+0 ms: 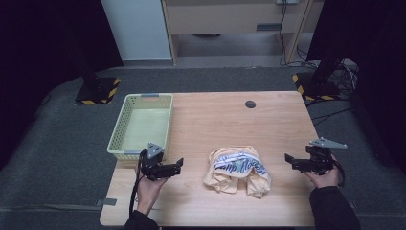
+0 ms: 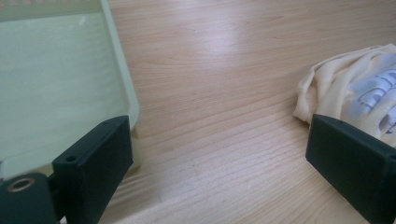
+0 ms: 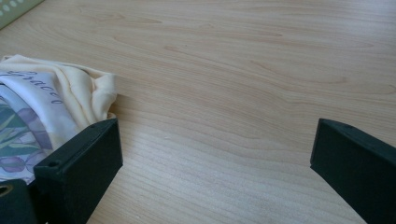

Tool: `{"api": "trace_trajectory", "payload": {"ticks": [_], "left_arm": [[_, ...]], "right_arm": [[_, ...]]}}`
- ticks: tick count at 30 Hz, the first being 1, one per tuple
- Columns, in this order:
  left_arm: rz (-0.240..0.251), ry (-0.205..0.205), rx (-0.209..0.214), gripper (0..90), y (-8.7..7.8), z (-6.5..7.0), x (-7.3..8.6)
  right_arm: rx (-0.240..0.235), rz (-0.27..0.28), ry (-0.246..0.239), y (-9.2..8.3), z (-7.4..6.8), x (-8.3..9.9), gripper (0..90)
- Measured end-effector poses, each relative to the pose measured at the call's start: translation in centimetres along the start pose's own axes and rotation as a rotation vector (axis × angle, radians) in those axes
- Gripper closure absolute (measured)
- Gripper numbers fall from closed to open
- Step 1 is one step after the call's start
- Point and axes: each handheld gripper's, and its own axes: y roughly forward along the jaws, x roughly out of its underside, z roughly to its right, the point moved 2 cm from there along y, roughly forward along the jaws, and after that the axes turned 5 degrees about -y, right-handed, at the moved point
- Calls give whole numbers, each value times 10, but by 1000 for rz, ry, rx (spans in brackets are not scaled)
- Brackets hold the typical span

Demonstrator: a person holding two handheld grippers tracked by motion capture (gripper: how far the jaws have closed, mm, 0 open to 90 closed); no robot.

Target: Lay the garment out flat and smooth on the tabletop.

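A crumpled cream cloth with a blue and purple print point(image 1: 238, 170) lies on the wooden table point(image 1: 230, 120), near its front middle. My left gripper point(image 1: 176, 167) hovers to the cloth's left, open, with bare wood between its jaws point(image 2: 219, 163); the cloth point(image 2: 355, 88) shows beside its right jaw. My right gripper point(image 1: 289, 162) is held to the cloth's right, also open and holding nothing point(image 3: 215, 172); the cloth point(image 3: 51, 102) lies by its left jaw. A pale green plastic basket point(image 1: 141, 125) stands at the table's left side, and nothing shows inside it.
A small dark round disc point(image 1: 250, 104) sits near the table's far edge. The basket's wall point(image 2: 122, 70) is close to the left gripper. Black stands with yellow-striped bases point(image 1: 98, 91) stand on the grey floor beyond the table, with cables at the right.
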Motion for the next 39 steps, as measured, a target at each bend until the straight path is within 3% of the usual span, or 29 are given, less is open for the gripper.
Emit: {"api": "trace_trajectory", "payload": {"ticks": [17, 29, 39], "left_arm": [[31, 42, 19, 75, 18, 14, -17], [16, 34, 38, 80, 36, 14, -20], [24, 63, 53, 83, 48, 23, -26]], "right_arm": [[-26, 16, -14, 10, -7, -14, 29], [-47, 17, -24, 24, -14, -23, 33], [-66, 17, -30, 36, -20, -30, 39]]}}
